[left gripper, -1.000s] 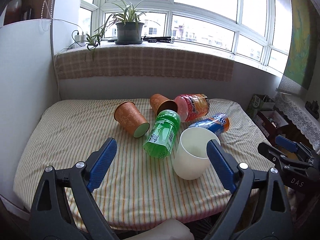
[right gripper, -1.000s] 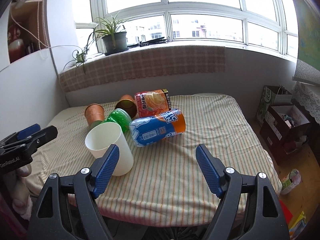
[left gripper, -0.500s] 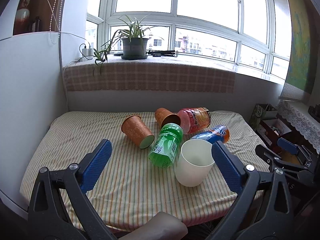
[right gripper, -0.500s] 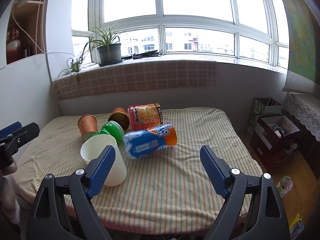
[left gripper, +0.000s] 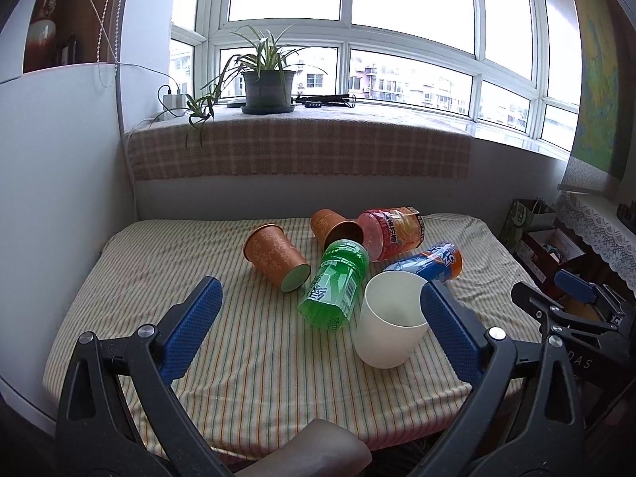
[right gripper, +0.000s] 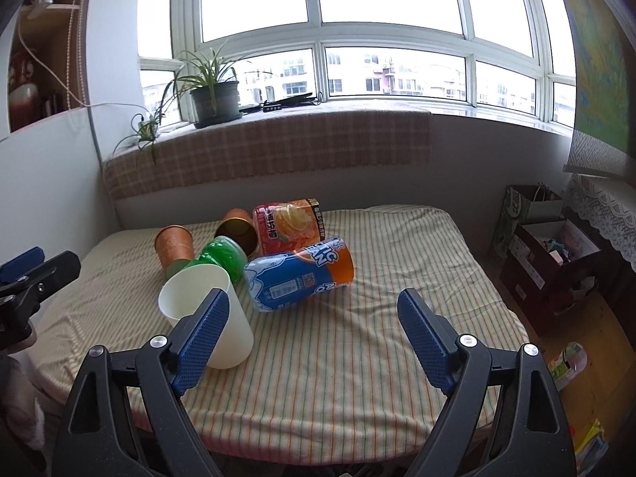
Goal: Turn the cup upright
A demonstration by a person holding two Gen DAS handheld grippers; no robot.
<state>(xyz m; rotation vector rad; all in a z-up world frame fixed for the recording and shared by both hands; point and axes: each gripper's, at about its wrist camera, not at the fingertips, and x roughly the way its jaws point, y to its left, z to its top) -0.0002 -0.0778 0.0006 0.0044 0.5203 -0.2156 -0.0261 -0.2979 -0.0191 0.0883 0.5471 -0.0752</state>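
Observation:
A white cup (left gripper: 391, 324) stands upright, mouth up, near the front of the striped table (left gripper: 238, 353); it also shows in the right wrist view (right gripper: 206, 314). Behind it lie a green cup (left gripper: 336, 284), a blue and orange cup (left gripper: 433, 264), a red cup (left gripper: 391, 232) and two copper cups (left gripper: 274, 256), all on their sides. My left gripper (left gripper: 318, 330) is open and empty, held back above the table's front edge. My right gripper (right gripper: 312, 336) is open and empty, to the right of the white cup.
A potted plant (left gripper: 268, 87) stands on the windowsill behind the table. Cardboard boxes (right gripper: 548, 254) sit on the floor at the right. A white wall (left gripper: 51, 183) borders the table on the left. The right gripper shows at the right edge of the left wrist view (left gripper: 572, 314).
Both grippers have drawn back and up from the table, so the cups look smaller and farther away. The white cup stays upright where it was.

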